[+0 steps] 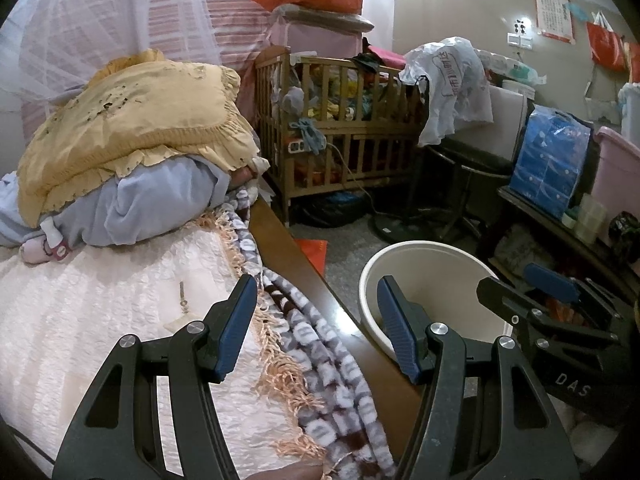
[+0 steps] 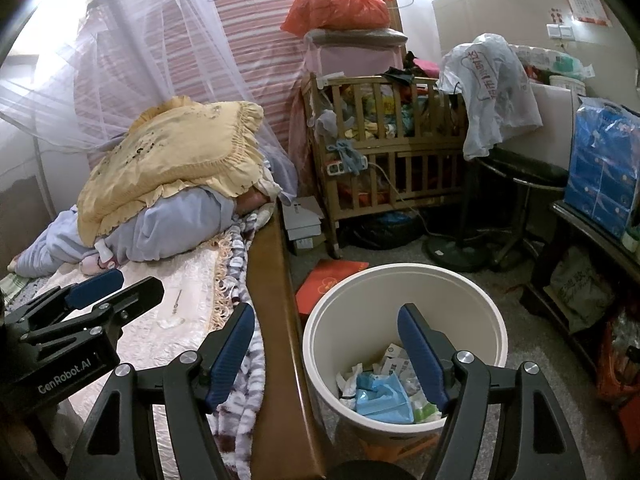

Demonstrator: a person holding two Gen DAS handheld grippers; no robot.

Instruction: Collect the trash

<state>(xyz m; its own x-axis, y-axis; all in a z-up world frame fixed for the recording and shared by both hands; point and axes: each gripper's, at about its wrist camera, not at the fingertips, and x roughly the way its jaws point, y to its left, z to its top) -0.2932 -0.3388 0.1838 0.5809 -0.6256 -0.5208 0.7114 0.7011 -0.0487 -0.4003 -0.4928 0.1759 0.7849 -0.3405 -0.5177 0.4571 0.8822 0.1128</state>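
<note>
Crumpled paper and blue plastic wrappers [image 2: 384, 394] lie in the cream bin [image 2: 404, 276] beside the bed, light, soft and best pinched at a loose fold, while the left tool [image 1: 316, 328] and right tool [image 2: 326, 356] both gape empty.

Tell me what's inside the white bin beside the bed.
The white bin holds trash at the bottom: a crumpled blue wrapper and white paper scraps and packets. The right gripper's finger covers part of the pile; anything underneath is hidden.
</note>
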